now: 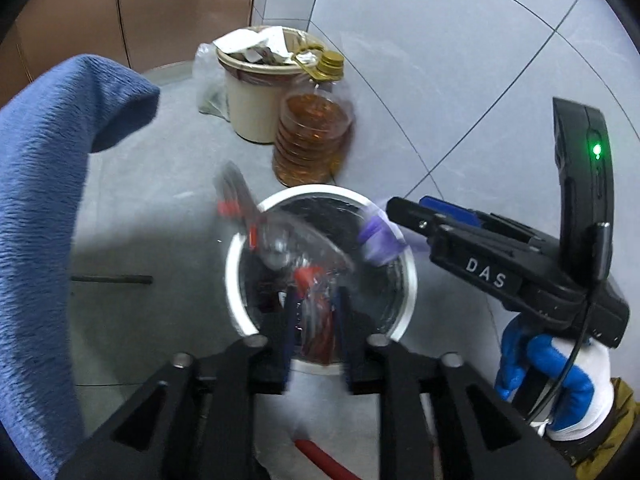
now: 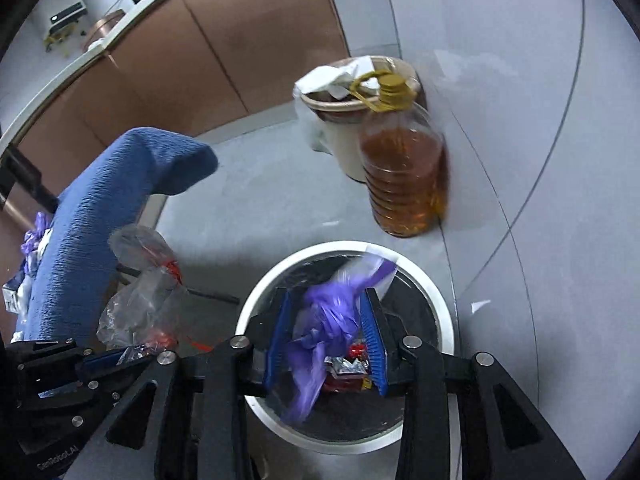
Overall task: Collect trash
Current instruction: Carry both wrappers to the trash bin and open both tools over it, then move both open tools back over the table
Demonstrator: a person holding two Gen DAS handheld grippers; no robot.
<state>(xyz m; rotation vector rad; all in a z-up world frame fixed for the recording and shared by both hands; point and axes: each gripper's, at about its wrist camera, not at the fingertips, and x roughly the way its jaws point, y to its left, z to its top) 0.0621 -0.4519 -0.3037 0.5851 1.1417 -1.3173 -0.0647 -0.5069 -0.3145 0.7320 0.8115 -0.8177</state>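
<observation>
A white-rimmed trash bin (image 1: 236, 280) with a black liner stands on the floor below both grippers; it also shows in the right wrist view (image 2: 440, 312). My left gripper (image 1: 316, 304) is shut on a crumpled clear plastic wrapper with red print (image 1: 288, 248), held over the bin; the wrapper also shows in the right wrist view (image 2: 140, 292). My right gripper (image 2: 326, 332) is shut on a purple glove (image 2: 332, 312), held over the bin's mouth; the glove also shows in the left wrist view (image 1: 378, 240). Red and silver wrappers (image 2: 348, 364) lie inside the bin.
A cream bin (image 1: 256, 104) full of paper and a big bottle of amber oil (image 1: 312, 140) stand against the tiled wall. A blue padded chair arm (image 1: 48, 200) is at the left, with more trash (image 2: 28, 272) beside it. Brown cabinets stand behind.
</observation>
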